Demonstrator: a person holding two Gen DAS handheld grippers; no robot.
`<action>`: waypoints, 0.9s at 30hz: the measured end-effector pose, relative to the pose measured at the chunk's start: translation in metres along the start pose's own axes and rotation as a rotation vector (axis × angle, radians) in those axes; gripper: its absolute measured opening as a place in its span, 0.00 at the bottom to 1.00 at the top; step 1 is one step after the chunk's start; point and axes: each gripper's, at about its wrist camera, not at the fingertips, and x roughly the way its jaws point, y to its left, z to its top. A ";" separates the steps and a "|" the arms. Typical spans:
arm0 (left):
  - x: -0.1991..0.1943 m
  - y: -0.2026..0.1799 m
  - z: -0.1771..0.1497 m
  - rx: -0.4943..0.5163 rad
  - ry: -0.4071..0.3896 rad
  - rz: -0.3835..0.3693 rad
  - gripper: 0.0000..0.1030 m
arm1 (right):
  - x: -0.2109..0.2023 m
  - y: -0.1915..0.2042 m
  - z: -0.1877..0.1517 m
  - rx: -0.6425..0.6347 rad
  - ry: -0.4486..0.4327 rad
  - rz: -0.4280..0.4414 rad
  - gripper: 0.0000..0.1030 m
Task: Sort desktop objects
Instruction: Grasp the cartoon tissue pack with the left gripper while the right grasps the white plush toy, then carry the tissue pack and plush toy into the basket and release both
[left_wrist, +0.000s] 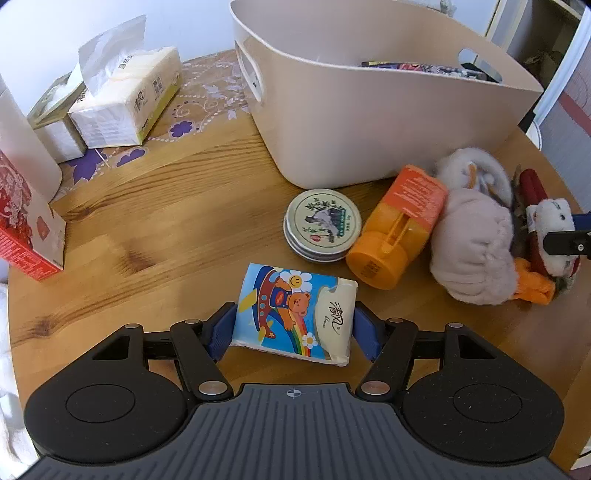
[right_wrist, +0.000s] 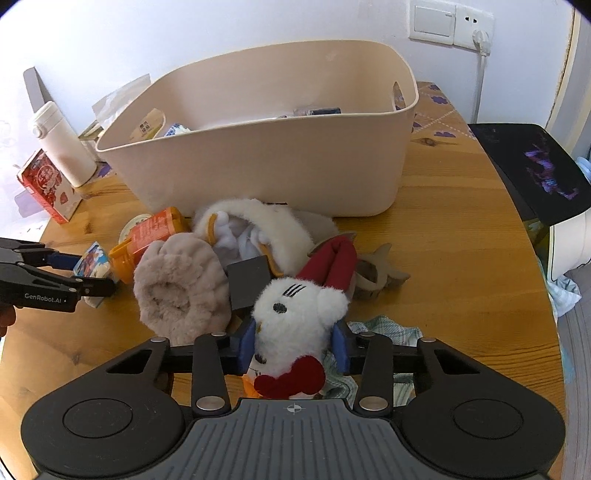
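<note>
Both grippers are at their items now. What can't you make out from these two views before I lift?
- Bin contents: both views, near wall hides most.
- Dark block: right wrist view, plush toy and slipper cover its base.
- Checked cloth: right wrist view, right gripper covers it.
- Tissue pack contact: left wrist view, left gripper pads near, touch unclear.

Far ahead-left of the jaws, a white cylindrical flask (right_wrist: 61, 144) stands upright. Far ahead-right, a white wall switch plate (right_wrist: 434, 22) adjoins a socket (right_wrist: 474, 27).
</note>
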 end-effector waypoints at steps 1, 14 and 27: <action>-0.002 -0.001 -0.001 -0.003 -0.003 -0.001 0.65 | -0.002 0.000 0.000 -0.002 -0.003 0.003 0.38; -0.044 -0.021 -0.005 -0.028 -0.074 -0.021 0.65 | -0.038 -0.010 -0.005 -0.002 -0.082 0.040 0.36; -0.093 -0.043 0.013 -0.026 -0.199 -0.014 0.65 | -0.084 -0.027 -0.002 -0.002 -0.179 0.056 0.36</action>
